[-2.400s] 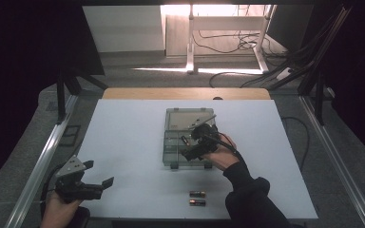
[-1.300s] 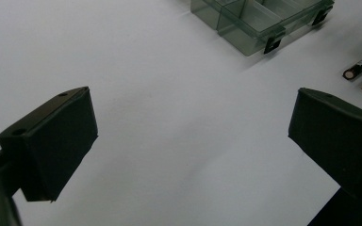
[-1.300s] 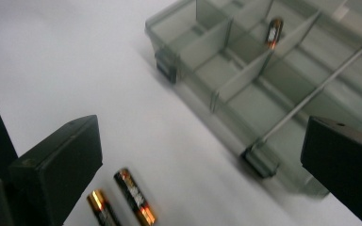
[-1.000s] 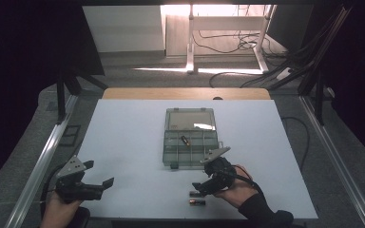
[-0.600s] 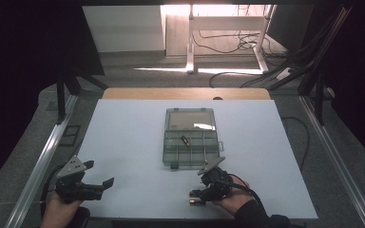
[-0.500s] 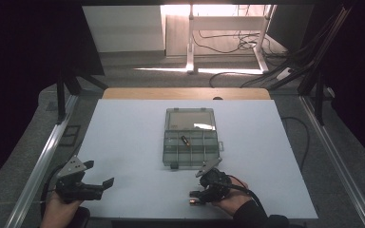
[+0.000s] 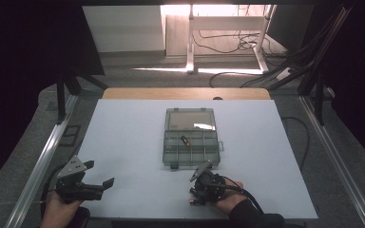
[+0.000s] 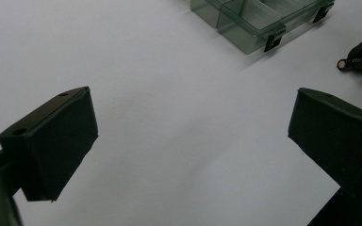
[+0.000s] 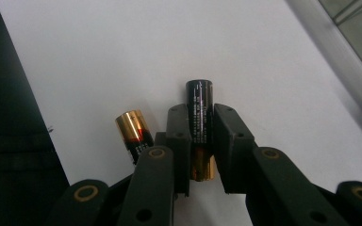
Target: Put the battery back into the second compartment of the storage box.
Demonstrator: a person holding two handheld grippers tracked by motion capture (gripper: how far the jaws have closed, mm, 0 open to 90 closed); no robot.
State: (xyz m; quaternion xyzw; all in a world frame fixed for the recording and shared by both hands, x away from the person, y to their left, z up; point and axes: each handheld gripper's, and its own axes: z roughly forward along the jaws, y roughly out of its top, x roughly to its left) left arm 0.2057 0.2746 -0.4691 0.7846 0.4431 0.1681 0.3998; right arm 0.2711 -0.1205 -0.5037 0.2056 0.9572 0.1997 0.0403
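readable text: none | gripped battery [image 9: 199,113] — fine pale print runs along its black body, too small and blurred to read | second battery [image 9: 134,133] just left of it — small markings on the label, likewise illegible | brands, numbers, signs: none legible

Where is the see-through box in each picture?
High view: the clear box sits in the middle of the table.
Left gripper view: the box is at the top edge, right of middle.
Right gripper view: it is blurred, in the top right corner.
Shared landmark: the right tongs, pinching a battery near the box.
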